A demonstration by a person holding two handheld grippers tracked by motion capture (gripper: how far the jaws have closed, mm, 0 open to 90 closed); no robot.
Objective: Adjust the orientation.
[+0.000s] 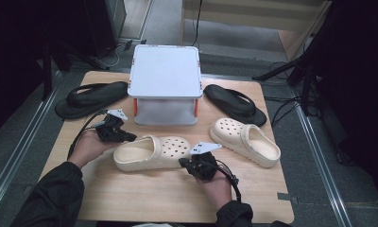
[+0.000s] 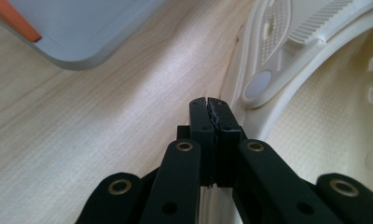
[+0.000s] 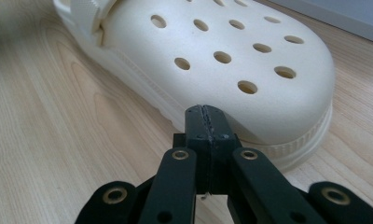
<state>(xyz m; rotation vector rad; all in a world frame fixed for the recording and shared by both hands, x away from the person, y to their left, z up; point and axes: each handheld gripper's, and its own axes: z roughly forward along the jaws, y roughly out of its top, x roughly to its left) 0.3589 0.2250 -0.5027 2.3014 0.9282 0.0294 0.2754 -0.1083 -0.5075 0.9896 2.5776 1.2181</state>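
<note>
A cream clog (image 1: 151,152) lies across the middle of the wooden table (image 1: 144,198), toe to the right. My left gripper (image 1: 129,137) is at its heel end. In the left gripper view the left gripper (image 2: 210,105) is shut, its tips against the outer rim of the clog (image 2: 315,116) beside the strap rivet, with nothing seen between the jaws. My right gripper (image 1: 183,162) is at the toe end. In the right gripper view the right gripper (image 3: 205,113) is shut, its tips touching the sole edge of the perforated toe of the clog (image 3: 231,56).
A second cream clog (image 1: 246,141) lies to the right. A small white two-level shelf (image 1: 164,71) stands at the back middle, its corner in the left gripper view (image 2: 82,28). One black flip-flop (image 1: 90,98) lies left of it, another (image 1: 234,104) right of it.
</note>
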